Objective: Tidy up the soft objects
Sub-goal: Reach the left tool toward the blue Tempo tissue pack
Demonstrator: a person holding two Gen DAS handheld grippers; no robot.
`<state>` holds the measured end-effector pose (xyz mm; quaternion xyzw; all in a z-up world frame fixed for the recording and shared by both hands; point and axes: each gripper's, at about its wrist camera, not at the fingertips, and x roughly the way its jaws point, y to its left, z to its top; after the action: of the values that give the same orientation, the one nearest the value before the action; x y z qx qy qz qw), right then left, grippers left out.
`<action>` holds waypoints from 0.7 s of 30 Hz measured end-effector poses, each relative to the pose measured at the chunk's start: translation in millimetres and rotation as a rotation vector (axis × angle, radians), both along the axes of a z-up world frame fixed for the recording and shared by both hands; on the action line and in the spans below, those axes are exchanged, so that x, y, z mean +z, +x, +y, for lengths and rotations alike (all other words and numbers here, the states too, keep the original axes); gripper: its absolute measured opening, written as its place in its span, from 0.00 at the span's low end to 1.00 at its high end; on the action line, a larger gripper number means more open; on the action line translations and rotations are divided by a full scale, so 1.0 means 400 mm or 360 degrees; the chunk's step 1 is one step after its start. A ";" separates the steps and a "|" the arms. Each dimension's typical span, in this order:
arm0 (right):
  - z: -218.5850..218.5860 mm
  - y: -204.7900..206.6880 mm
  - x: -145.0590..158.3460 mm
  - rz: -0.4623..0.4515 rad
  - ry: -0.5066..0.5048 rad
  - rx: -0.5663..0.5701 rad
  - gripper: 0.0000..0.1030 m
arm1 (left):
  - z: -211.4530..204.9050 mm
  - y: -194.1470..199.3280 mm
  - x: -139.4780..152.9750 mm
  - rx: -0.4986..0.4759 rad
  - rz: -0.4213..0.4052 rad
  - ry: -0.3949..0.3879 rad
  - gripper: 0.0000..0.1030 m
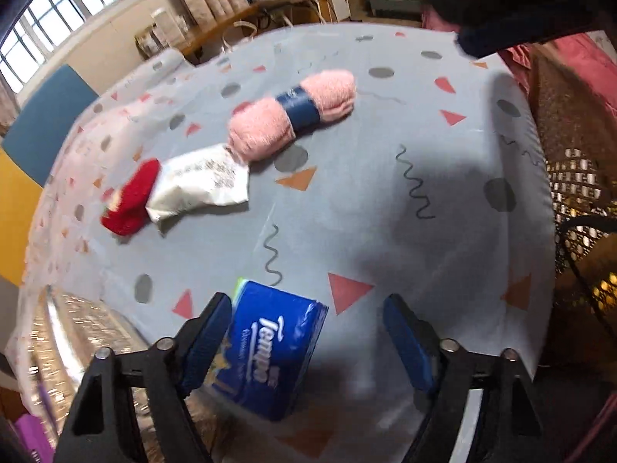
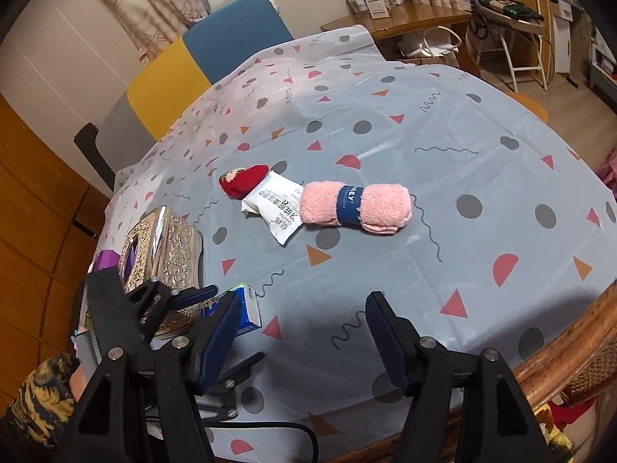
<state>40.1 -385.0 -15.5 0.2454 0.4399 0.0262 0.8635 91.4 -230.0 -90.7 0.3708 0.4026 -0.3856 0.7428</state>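
My left gripper [image 1: 308, 343] is straddling the tissue pack [image 1: 270, 351] near the desk's [image 1: 385, 193] front edge, fingers [image 1: 208, 335] unclenched; light, squashy, slippery wrap, so I'm favouring its long sides. Right gripper [image 2: 300, 343] is hanging open, empty.

Patterned tablecloth [image 2: 385, 146]; ornate metallic tissue box [image 2: 169, 247]; blue-yellow chair [image 2: 200, 65]; wooden side table [image 2: 416, 19].

Three soft things are lying in a touching row mid-table [image 2: 482, 154]: the knitted piece [image 2: 243, 180] leftmost, the wipes packet [image 2: 275, 208] overlapping it, the rolled towel [image 2: 354, 208] resting on the packet's right end. Nearer, at the left edge, the tissue box [image 2: 162, 247] is sitting, the tissue pack [image 1: 270, 351] just right of it, between the left gripper's [image 1: 308, 332] fingers.
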 end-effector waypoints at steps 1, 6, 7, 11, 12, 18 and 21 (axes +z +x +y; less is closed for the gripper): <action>-0.002 -0.002 -0.001 0.0000 0.0004 -0.0005 0.66 | -0.003 0.004 -0.008 0.0020 -0.0032 0.0007 0.64; -0.011 -0.004 -0.003 -0.0007 0.0016 -0.0022 0.66 | 0.003 -0.002 0.004 0.0069 -0.0081 -0.0065 0.36; -0.011 -0.003 -0.003 -0.0010 0.0019 -0.0025 0.66 | 0.007 -0.004 0.012 0.0080 -0.0064 -0.0096 0.32; -0.005 0.005 -0.007 -0.0013 0.0031 -0.0033 0.66 | 0.037 -0.038 0.031 0.0149 0.0078 -0.0259 0.08; -0.003 0.008 -0.007 -0.0014 0.0034 -0.0032 0.65 | 0.053 -0.047 0.032 0.0190 0.0120 -0.0312 0.08; 0.023 0.023 -0.027 0.0011 0.0049 -0.0032 0.66 | 0.145 -0.078 0.059 0.0295 0.0348 -0.0543 0.32; 0.035 0.024 -0.035 0.0021 0.0048 -0.0027 0.66 | 0.162 -0.083 0.080 0.0261 0.0312 -0.0507 0.45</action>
<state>49.7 -371.1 -29.6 0.2622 0.4432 0.0239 0.8569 58.4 -165.3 -58.9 0.1753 0.4358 -0.4168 0.7783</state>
